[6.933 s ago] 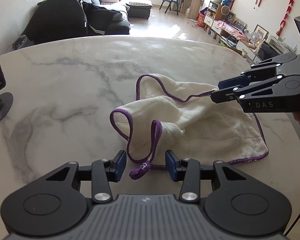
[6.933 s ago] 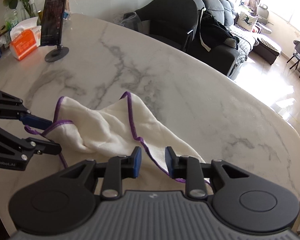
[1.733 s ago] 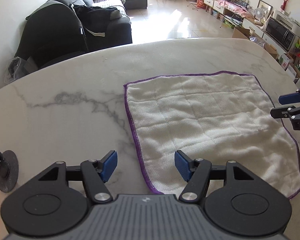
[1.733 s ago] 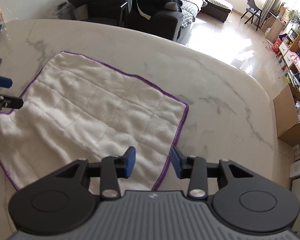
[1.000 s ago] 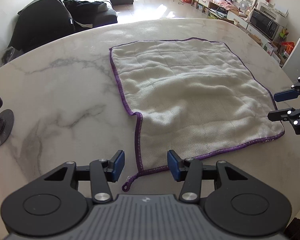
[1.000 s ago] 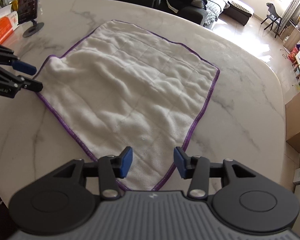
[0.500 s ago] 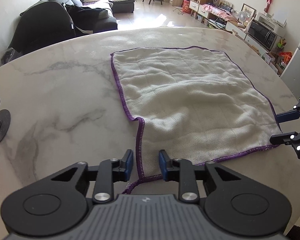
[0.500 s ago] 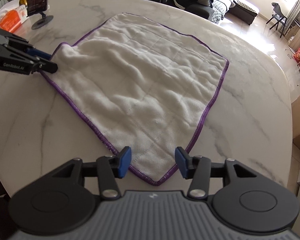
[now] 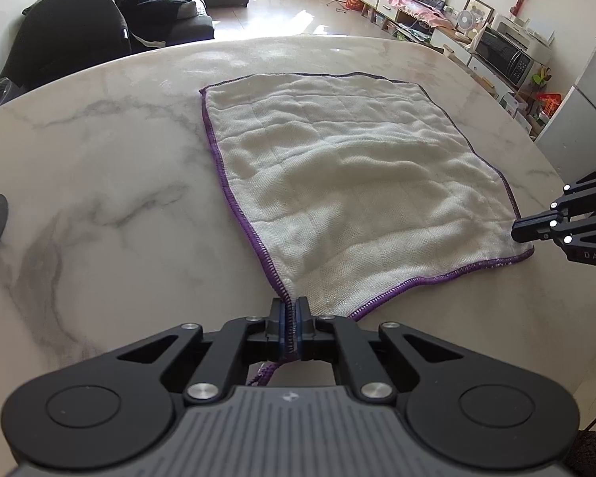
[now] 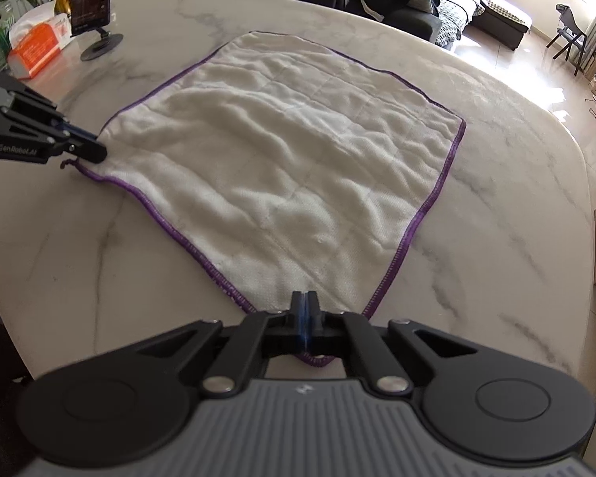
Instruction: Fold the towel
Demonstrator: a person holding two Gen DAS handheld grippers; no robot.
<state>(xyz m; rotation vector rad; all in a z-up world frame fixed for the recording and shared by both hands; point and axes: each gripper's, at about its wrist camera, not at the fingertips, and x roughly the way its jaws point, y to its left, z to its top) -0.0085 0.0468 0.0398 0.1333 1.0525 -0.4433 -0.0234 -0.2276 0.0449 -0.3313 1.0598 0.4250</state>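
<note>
1. The only container I see is the orange tissue box [image 10: 35, 51] at the far left of my desk [image 10: 496, 206], with white tissue poking out of its top.
2. My left tongs [image 9: 289, 320] have just pinched together on the near left corner of the towel [image 9: 349, 183], purple hem between the pads.
3. My right tongs [image 10: 305, 318] have just closed too, clamped on the near right corner.
4. The cream towel lies spread open and slightly rumpled on the white marble desk, its far edge flat.
5. A phone on a round stand [image 10: 93, 8] stands beside the tissue box.
6. Beyond the desk are a dark sofa [image 9: 99, 28], a sunlit tiled floor [image 9: 298, 12], and a microwave [image 9: 502, 53] along the right wall.
</note>
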